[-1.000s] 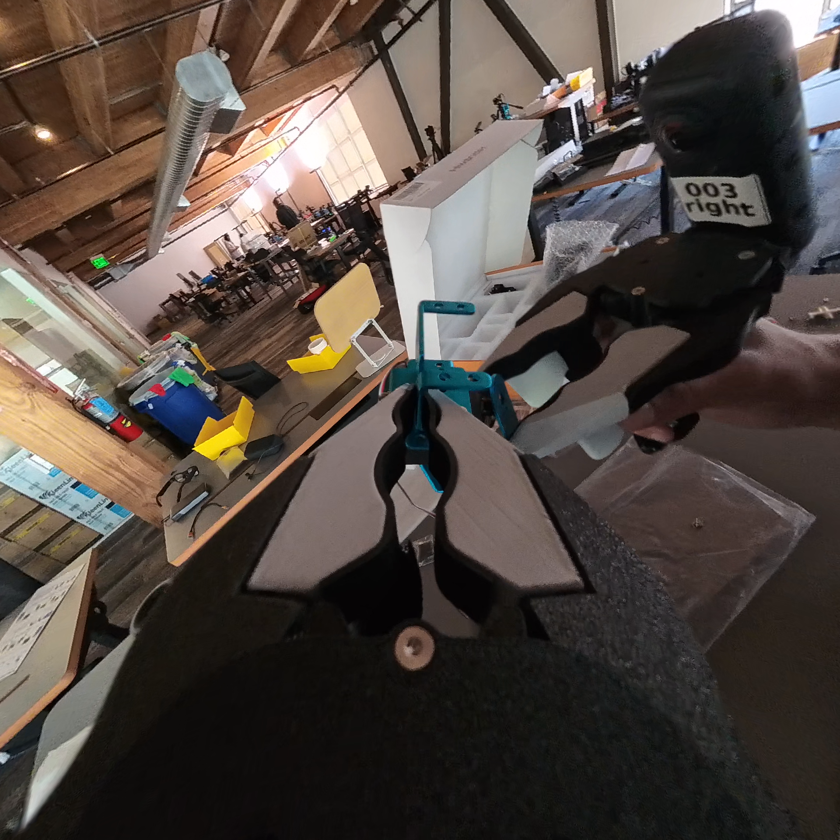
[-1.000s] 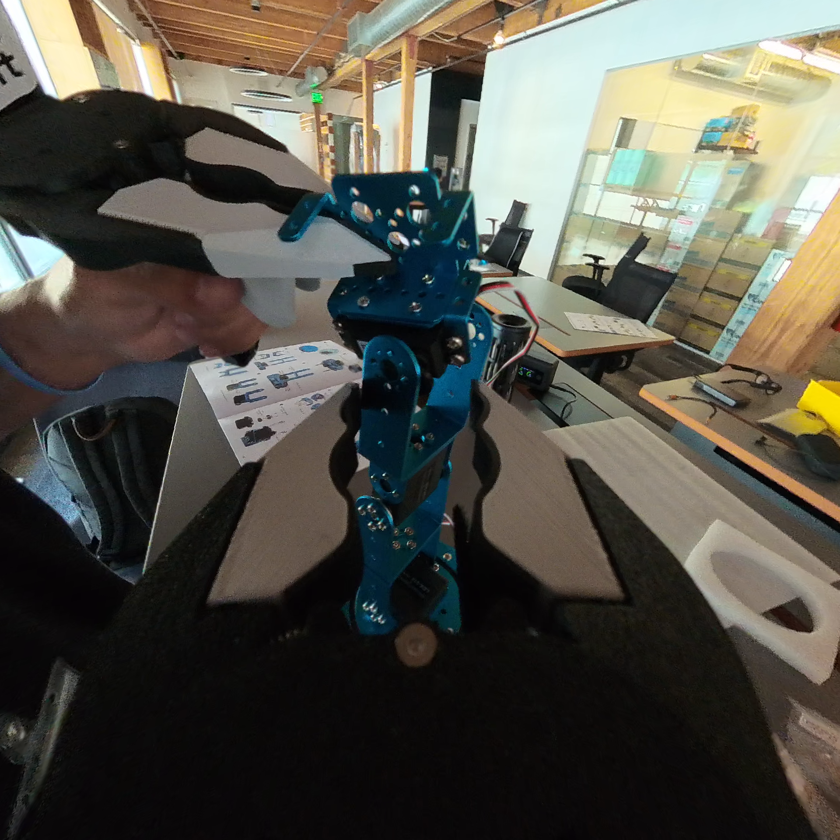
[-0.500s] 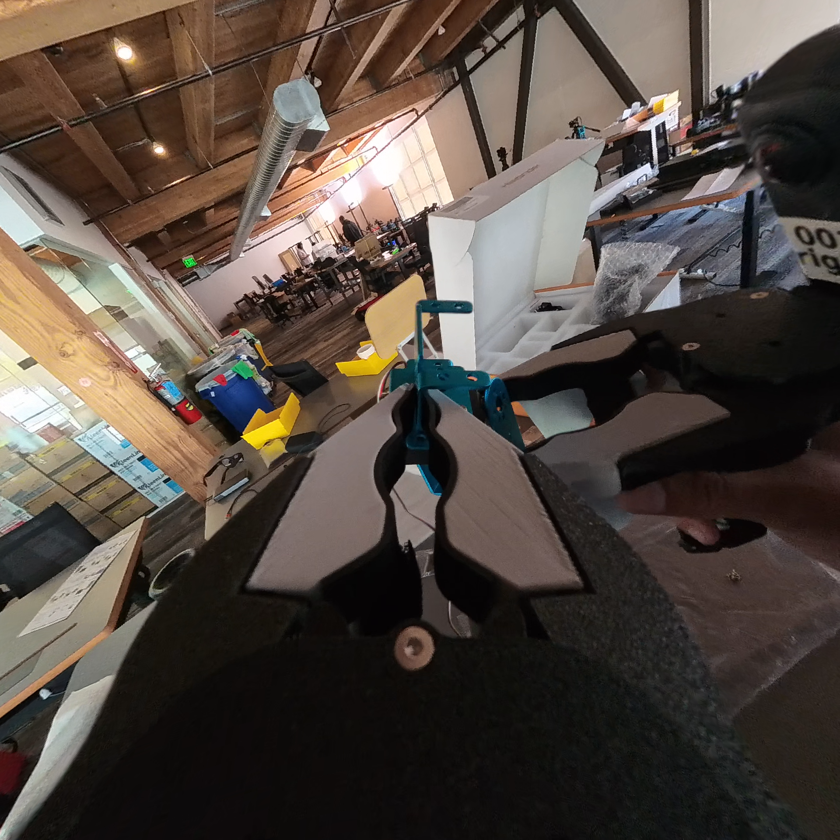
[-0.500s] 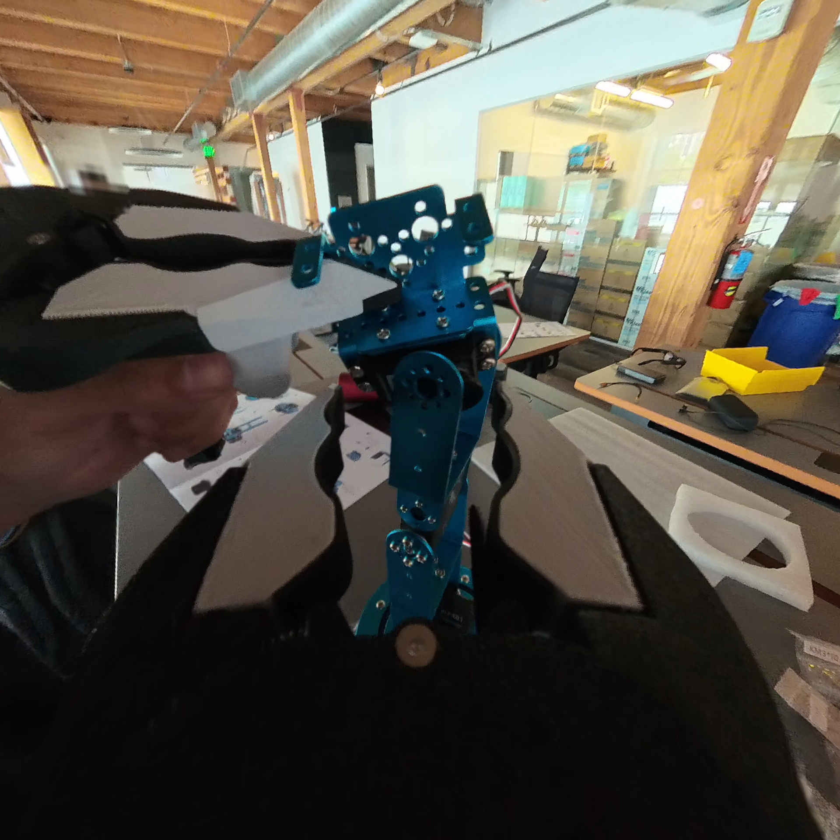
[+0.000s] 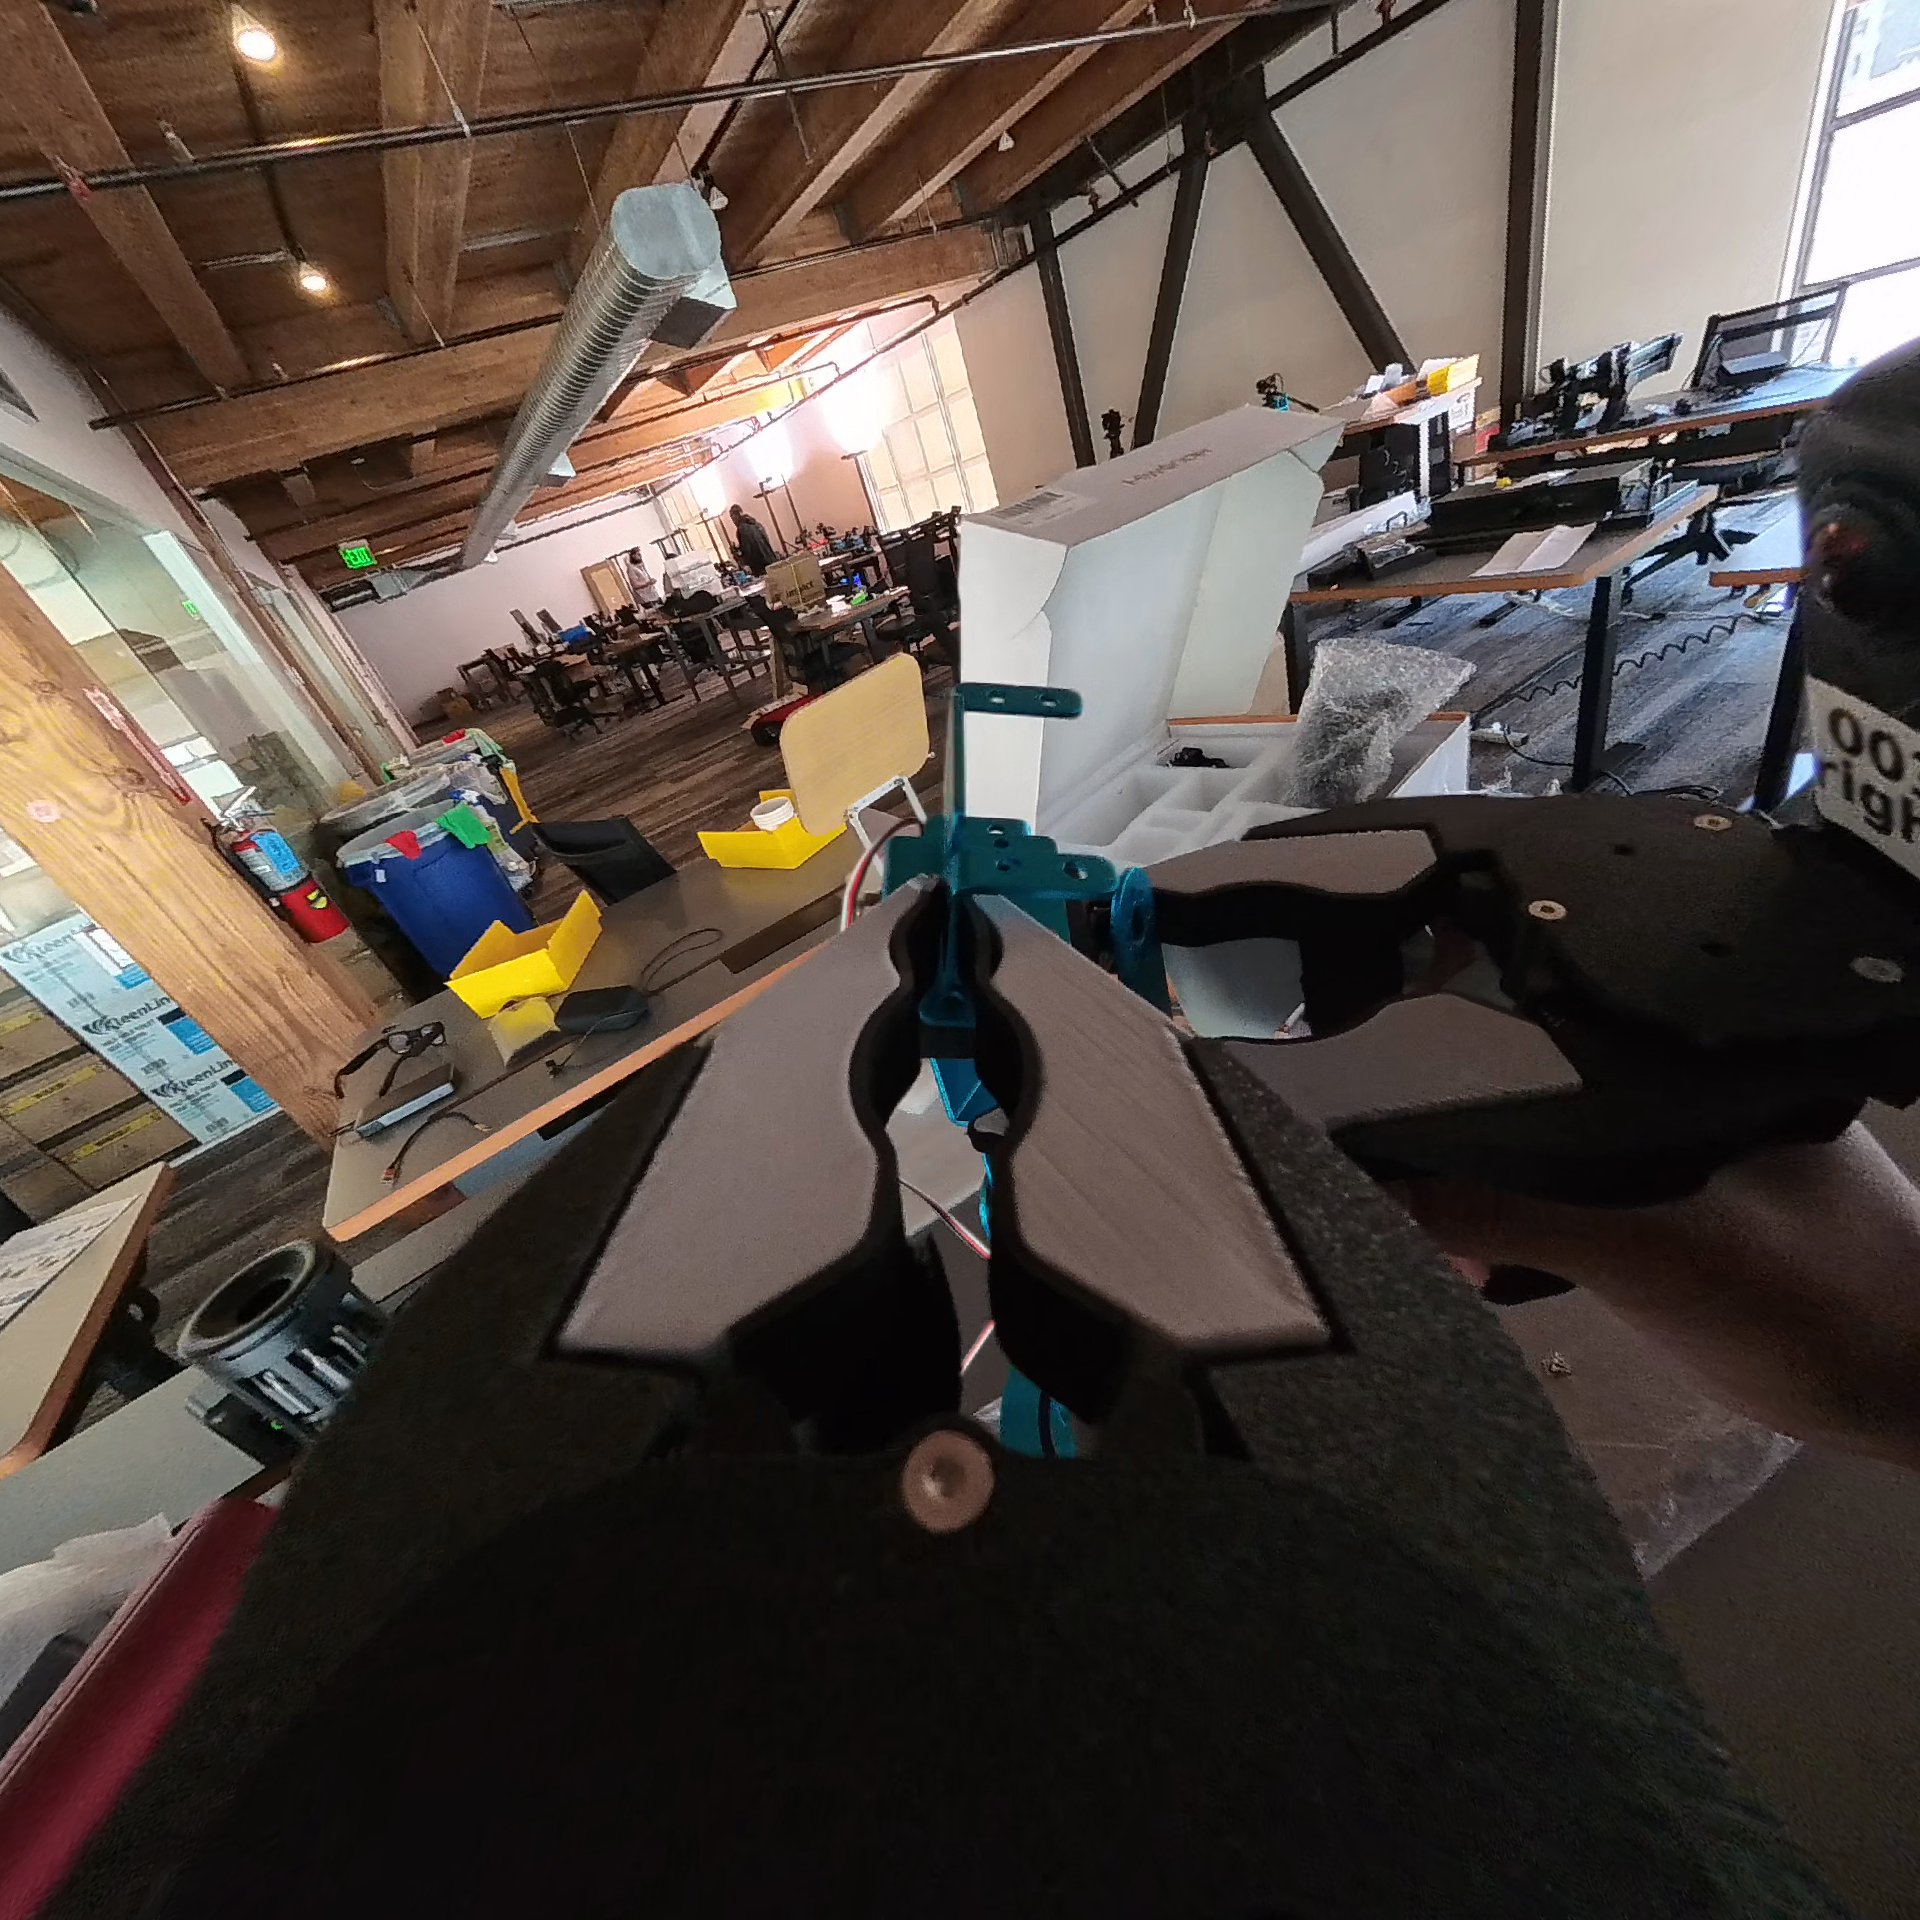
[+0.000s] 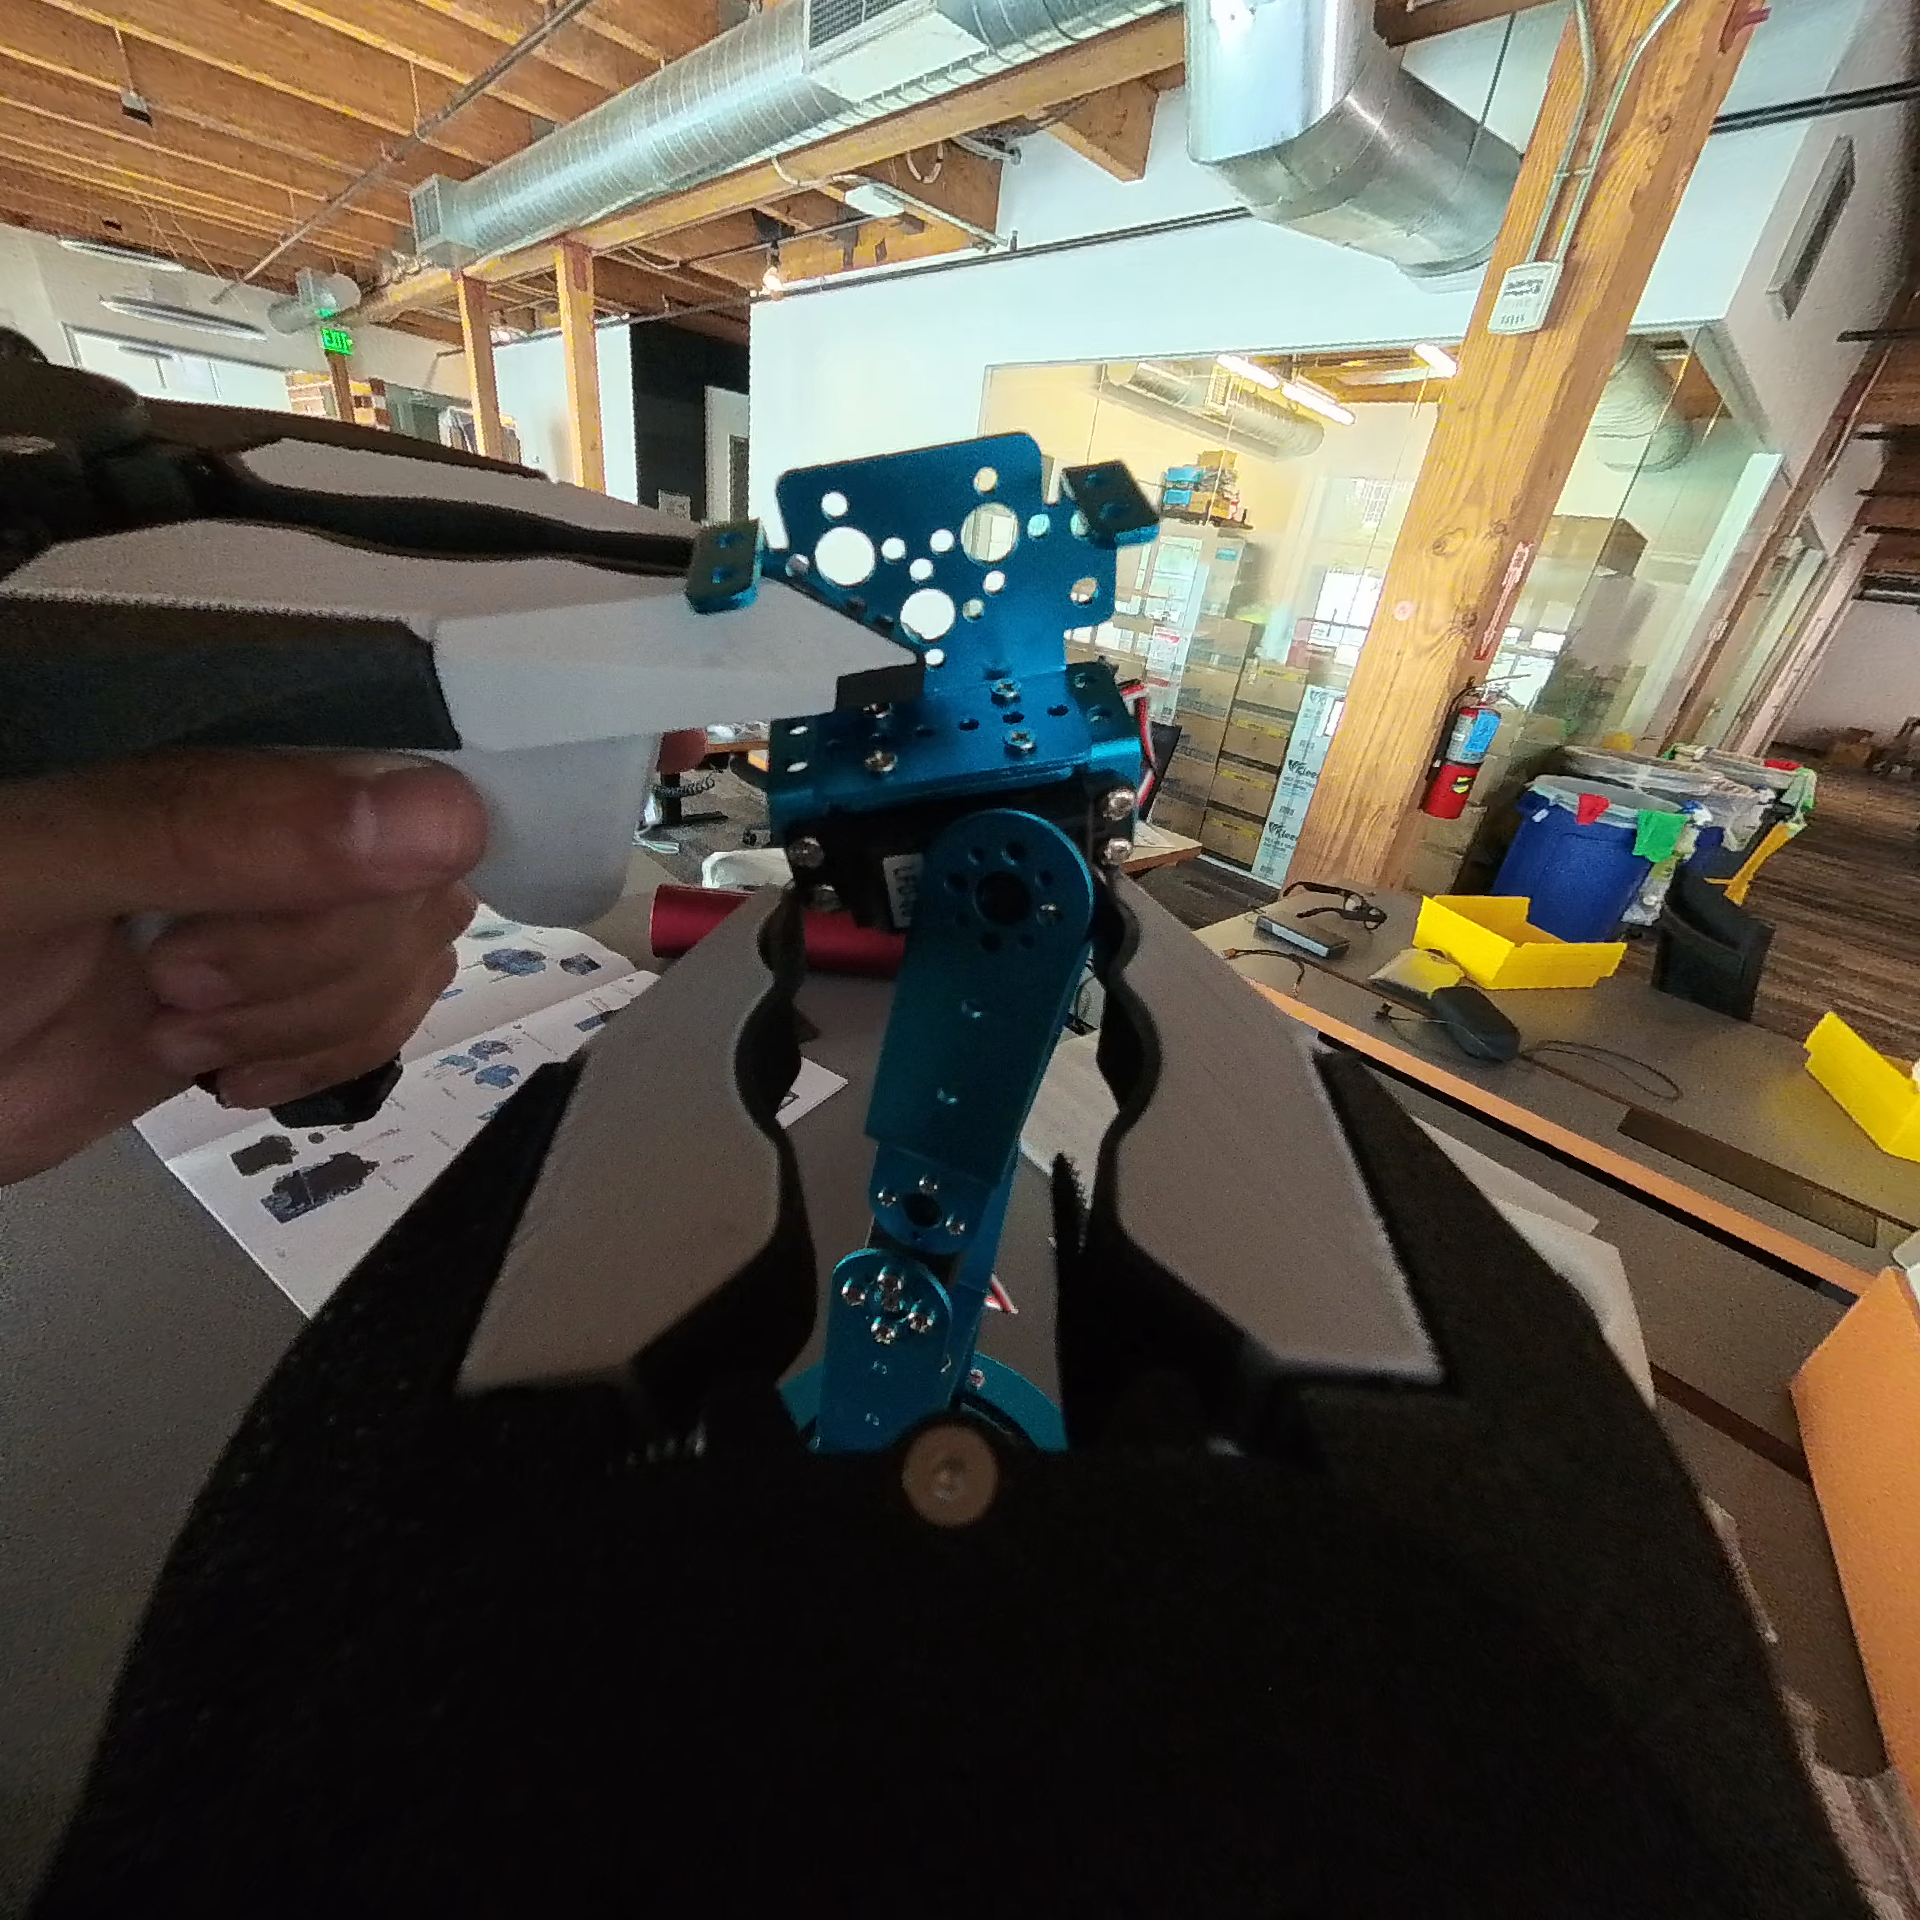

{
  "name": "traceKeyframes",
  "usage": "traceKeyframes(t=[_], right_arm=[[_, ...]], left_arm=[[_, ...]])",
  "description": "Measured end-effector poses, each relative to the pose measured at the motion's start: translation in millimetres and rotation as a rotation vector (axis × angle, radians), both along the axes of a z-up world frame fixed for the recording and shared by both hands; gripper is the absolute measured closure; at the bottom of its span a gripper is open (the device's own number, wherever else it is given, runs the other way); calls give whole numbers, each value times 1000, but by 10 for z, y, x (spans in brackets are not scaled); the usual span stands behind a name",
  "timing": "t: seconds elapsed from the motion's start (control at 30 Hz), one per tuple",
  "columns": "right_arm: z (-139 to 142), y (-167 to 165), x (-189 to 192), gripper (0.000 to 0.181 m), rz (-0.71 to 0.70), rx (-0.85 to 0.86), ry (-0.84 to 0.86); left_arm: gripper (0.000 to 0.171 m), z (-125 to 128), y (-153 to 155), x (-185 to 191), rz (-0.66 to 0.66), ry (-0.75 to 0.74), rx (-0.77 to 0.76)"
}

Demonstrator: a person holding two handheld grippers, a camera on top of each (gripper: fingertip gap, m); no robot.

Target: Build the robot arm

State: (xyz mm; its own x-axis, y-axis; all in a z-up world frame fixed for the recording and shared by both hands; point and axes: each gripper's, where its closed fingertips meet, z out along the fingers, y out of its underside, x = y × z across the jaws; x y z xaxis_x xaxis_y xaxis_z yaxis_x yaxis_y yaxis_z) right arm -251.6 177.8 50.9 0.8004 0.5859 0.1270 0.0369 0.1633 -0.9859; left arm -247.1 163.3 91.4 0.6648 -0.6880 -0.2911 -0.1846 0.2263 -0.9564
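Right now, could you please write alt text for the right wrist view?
The right claw is shut on a blue metal servo bracket assembly, held upright. The left claw grips its perforated top plate from the left, above a printed instruction sheet on the grey table.

Both grippers [image 5: 951,914] [image 6: 951,904] are black and bumpy, with grey wavy fingers [image 5: 748,1122] and a round brass screw [image 6: 948,1486].

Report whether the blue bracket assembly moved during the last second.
Yes. Held in the right gripper, the blue bracket assembly has swung right, toward the wooden post, which earlier stood at the view's far edge.
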Motion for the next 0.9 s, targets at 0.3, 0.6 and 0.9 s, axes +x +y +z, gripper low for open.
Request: traceKeyframes(t=[0.3,0.6,0.9], right_arm=[[-9,11,29,130,27,-8,10],[-13,27,-15,130,21,-10,11],[-25,29,-18,129,16,-15,-16]], left_arm=[[162,-6,-42,65,-182,-18,-75],[103,-45,-32,-223,-742,-107,-380],[148,-241,538,15,-1119,26,-486]])
